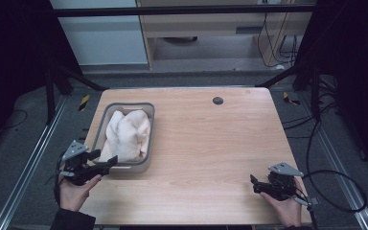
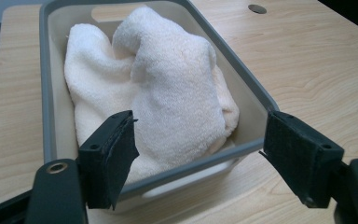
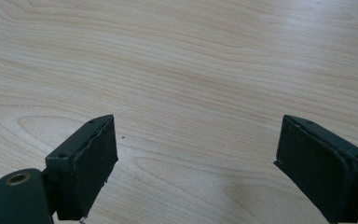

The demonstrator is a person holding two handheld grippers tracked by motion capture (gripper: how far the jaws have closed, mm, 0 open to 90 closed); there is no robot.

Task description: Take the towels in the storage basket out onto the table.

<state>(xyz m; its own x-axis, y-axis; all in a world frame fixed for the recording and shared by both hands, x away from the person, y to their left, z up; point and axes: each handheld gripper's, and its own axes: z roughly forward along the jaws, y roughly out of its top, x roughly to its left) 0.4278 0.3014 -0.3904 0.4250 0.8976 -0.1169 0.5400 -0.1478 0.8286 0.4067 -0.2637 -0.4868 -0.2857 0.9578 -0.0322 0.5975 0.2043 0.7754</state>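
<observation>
The high view looked forward and down over the whole worktop [image 1: 211,143]. The left tool's [image 2: 198,154] camera sat close behind its jaws, facing the bin [image 2: 46,93] just ahead. The right tool's [image 3: 196,163] camera faced bare worktop, also seen from above.

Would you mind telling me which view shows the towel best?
The left gripper view: the towel is close and crumpled in the bin. In the high view the towel is small and far. The right gripper view faces bare table.

Crumpled white towel [image 2: 158,88] inside grey-rimmed tub [image 2: 254,88], table's left.
</observation>
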